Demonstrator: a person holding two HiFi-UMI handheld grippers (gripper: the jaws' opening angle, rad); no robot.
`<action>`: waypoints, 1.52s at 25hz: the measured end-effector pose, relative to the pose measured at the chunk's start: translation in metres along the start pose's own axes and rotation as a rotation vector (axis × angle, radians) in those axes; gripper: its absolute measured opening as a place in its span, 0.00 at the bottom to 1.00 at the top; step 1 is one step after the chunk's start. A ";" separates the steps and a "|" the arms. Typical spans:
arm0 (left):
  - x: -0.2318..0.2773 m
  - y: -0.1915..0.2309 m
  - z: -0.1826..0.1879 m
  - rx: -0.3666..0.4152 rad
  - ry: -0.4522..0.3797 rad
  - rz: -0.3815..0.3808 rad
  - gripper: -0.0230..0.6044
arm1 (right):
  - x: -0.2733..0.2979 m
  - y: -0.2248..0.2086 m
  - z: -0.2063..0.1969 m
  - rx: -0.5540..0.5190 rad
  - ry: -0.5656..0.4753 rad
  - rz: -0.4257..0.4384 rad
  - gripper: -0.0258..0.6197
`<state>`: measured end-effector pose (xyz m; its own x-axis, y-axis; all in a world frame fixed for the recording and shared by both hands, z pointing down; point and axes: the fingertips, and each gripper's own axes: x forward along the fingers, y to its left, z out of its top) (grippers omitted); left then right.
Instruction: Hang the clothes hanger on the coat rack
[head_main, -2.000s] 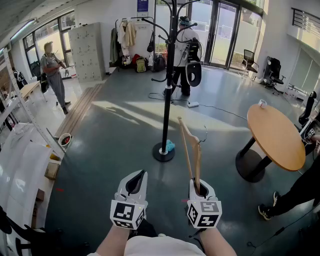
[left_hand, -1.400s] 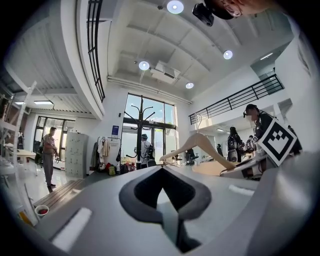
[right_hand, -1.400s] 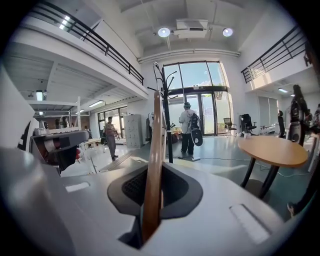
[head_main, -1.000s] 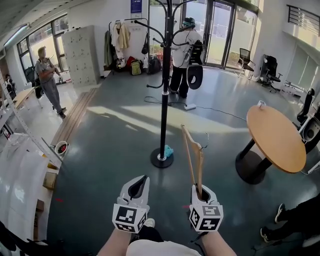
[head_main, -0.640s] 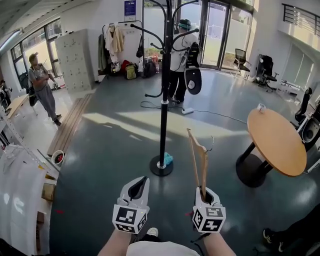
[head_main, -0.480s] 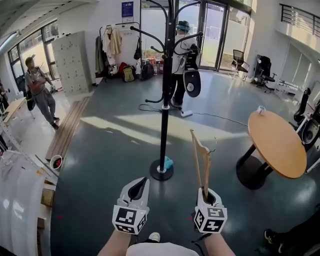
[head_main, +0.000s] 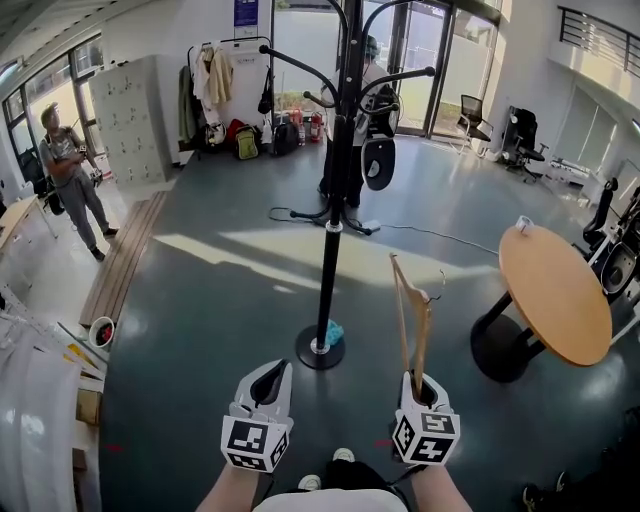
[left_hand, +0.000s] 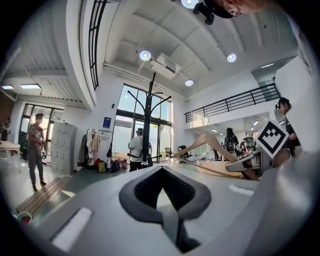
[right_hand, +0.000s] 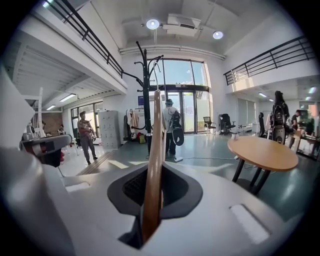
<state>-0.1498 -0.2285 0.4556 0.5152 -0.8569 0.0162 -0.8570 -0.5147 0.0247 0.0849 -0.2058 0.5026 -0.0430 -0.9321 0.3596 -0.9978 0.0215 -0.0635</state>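
A wooden clothes hanger (head_main: 411, 322) with a metal hook (head_main: 438, 287) stands upright out of my right gripper (head_main: 424, 393), which is shut on its lower end. In the right gripper view the hanger (right_hand: 153, 165) rises between the jaws of the right gripper (right_hand: 150, 210). The black coat rack (head_main: 333, 170) stands ahead on its round base (head_main: 319, 348), left of the hanger and apart from it. In the right gripper view the coat rack (right_hand: 145, 75) rises just behind the hanger. My left gripper (head_main: 268, 384) is shut and holds nothing. In the left gripper view the left gripper (left_hand: 165, 210) faces the coat rack (left_hand: 148, 125).
A round wooden table (head_main: 553, 293) stands at the right. One person (head_main: 68, 175) stands far left, another (head_main: 368, 110) behind the rack. Grey lockers (head_main: 127, 118), a garment rail with clothes (head_main: 215, 85) and office chairs (head_main: 517, 130) line the back. White sheeting (head_main: 35, 400) lies at the left.
The view has come closer to the coat rack. Both grippers and the upright hanger have kept their pose, the right one drifting slightly right.
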 end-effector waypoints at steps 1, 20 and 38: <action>0.007 0.004 0.000 -0.004 0.001 0.007 0.04 | 0.008 -0.002 0.003 0.001 0.002 0.000 0.12; 0.188 0.005 0.029 0.040 -0.045 0.109 0.04 | 0.181 -0.090 0.085 -0.014 -0.040 0.132 0.12; 0.271 0.052 0.050 0.074 -0.060 0.140 0.04 | 0.276 -0.083 0.196 -0.071 -0.122 0.201 0.12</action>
<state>-0.0558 -0.4887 0.4117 0.3910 -0.9192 -0.0458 -0.9200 -0.3890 -0.0471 0.1659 -0.5359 0.4245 -0.2383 -0.9432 0.2314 -0.9712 0.2317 -0.0555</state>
